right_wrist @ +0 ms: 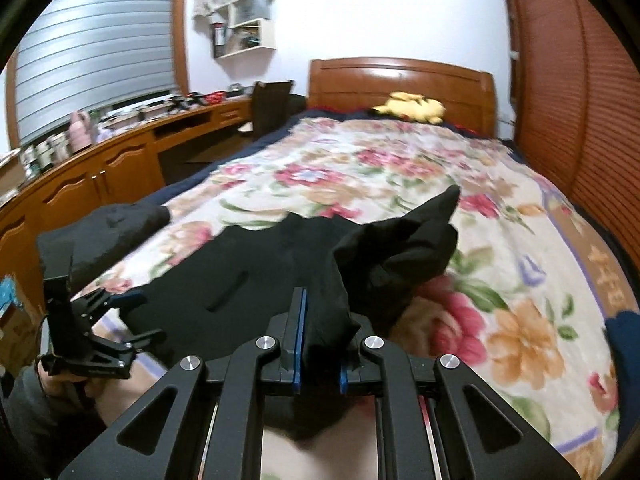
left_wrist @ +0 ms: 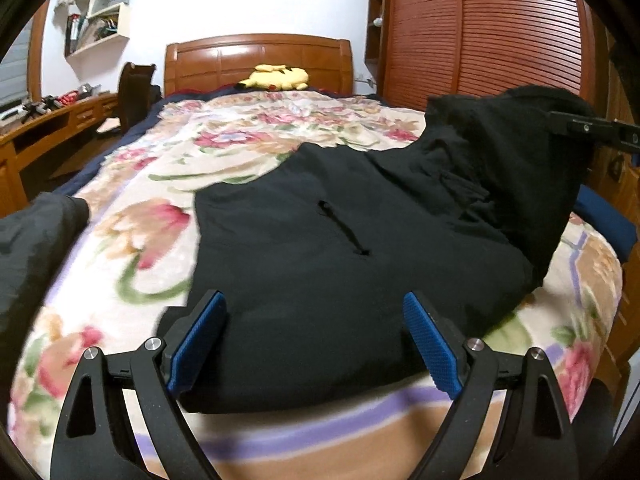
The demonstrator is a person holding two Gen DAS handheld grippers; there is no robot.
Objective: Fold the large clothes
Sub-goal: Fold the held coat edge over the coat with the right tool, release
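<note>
The fold looks barely begun: the right hand-held gripper (right_wrist: 320,344) clenches a raised edge of the black garment (left_wrist: 340,248) at 3 o'clock, while the left hand-held gripper (left_wrist: 314,336) hangs released over the garment's near hem on the bed (left_wrist: 240,128).

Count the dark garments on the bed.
2. A large black fabric garment lies across the floral blanket, one end lifted in the right gripper. A second dark grey garment lies bunched at the bed's left edge. Others may be hidden.
</note>
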